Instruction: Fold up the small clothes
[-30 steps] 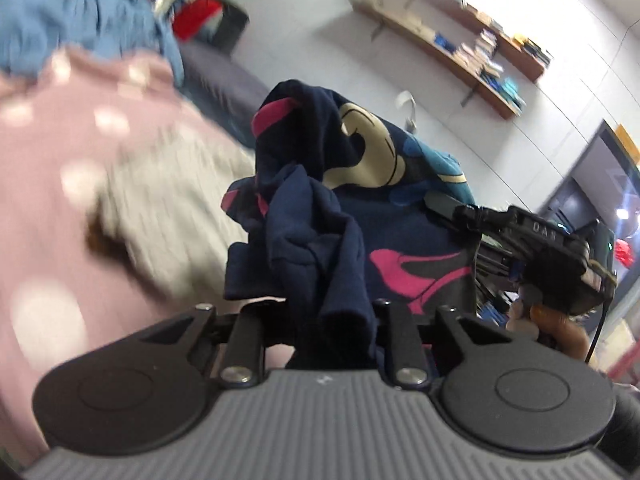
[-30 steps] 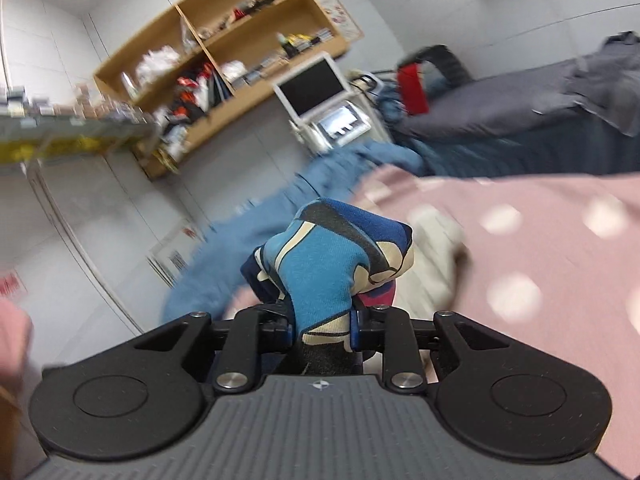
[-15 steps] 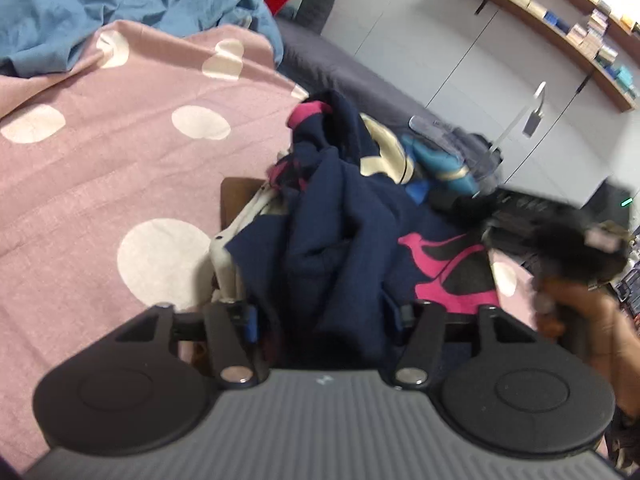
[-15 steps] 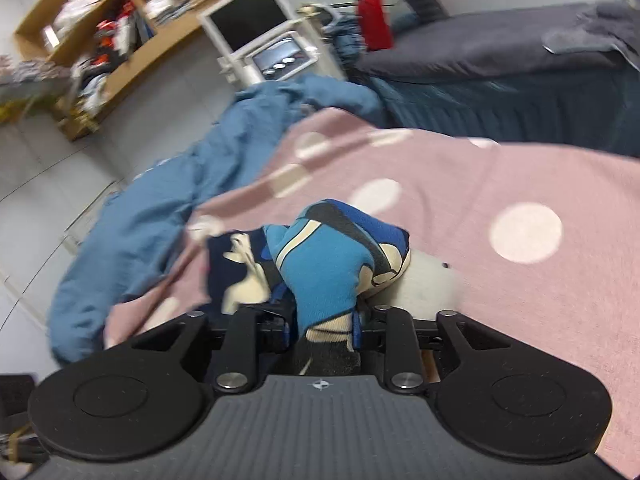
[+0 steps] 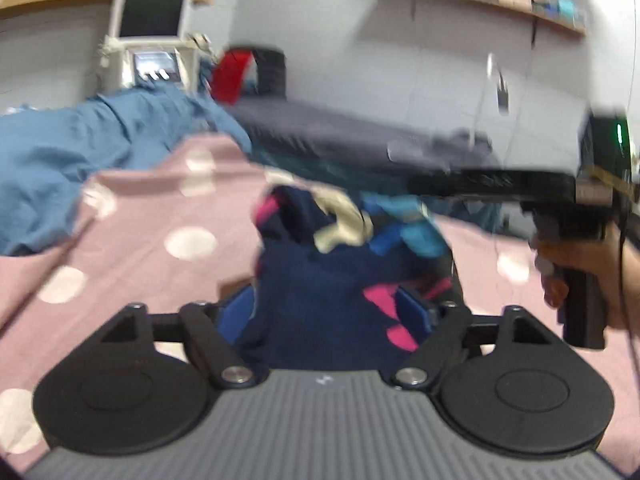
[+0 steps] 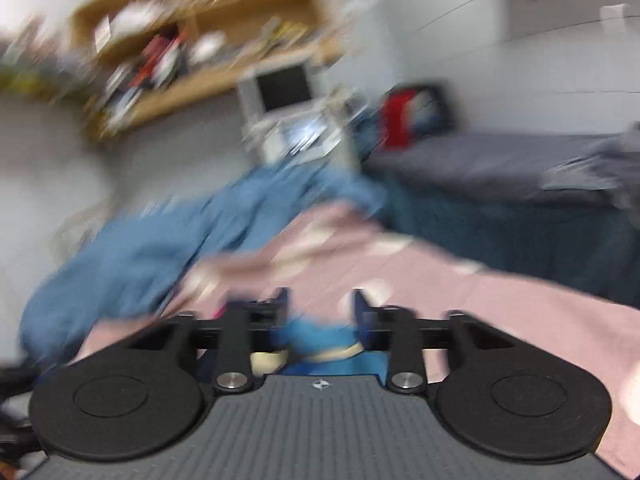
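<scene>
- Plainly, the navy printed garment (image 5: 320, 280) is soft, light and limp; it lies bunched in a heap on the pink polka-dot bedspread (image 5: 132, 248), between and just ahead of the left gripper (image 5: 326, 308), whose blue-padded jaws stand wide on either side of the cloth and do not pinch it.
- The right gripper (image 6: 320, 312) also stands parted; a blue and cream fold of the garment (image 6: 320, 340) sits low between its fingers, loose as far as the blurred view lets me judge.
- Likely it weighs very little and will sag, slide and unfold when lifted, so a pinch on one layer may pull the heap apart.
- A better hold, I judge, is at a hem or corner, one claw on each, so the cloth can be spread flat before folding; the pink and cream print offers landmarks but no clear edge.
- In the left view, the right hand (image 5: 576, 276) grips its tool off to that claw's right, over the bedspread.
- No brand, label or writing can be read; both views are motion-blurred.
</scene>
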A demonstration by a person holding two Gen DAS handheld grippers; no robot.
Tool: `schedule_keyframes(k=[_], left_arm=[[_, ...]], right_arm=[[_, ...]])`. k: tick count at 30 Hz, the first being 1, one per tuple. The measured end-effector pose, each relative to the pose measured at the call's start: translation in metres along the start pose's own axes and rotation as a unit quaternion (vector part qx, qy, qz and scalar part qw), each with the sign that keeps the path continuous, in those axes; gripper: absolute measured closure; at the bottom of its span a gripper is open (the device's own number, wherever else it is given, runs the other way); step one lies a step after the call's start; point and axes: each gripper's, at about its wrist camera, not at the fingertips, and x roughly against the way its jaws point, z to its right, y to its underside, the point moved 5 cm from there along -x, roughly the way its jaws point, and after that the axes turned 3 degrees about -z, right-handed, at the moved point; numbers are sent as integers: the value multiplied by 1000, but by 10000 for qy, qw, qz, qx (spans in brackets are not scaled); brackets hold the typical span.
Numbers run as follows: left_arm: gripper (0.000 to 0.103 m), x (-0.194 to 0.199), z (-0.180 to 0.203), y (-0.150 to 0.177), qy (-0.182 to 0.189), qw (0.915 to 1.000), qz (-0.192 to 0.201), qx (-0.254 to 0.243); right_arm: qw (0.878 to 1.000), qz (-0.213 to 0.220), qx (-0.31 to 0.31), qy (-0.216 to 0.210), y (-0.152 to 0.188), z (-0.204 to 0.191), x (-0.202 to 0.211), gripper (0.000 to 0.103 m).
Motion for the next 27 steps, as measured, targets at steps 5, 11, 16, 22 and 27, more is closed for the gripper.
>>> schedule_keyframes(k=[5, 11, 16, 22, 27], left_arm=[[23, -48, 0, 29, -648, 9949, -707, -305], [11, -42, -8, 35, -708, 9942, -797, -122], [3, -10, 8, 25, -751, 9938, -762, -303], [0, 52, 33, 16, -865, 9923, -734, -503], [0, 92, 44, 12, -1004, 9906, -804, -465]], right_arm=[[9970, -614, -251, 407, 23, 14, -36, 72], [9978, -470, -355, 290, 11, -4, -17, 41], [9997, -155, -160, 101, -5, -38, 46, 0], [9961, -653, 395, 438, 5, -79, 109, 0], [9919, -993, 661, 446, 21, -100, 134, 0]])
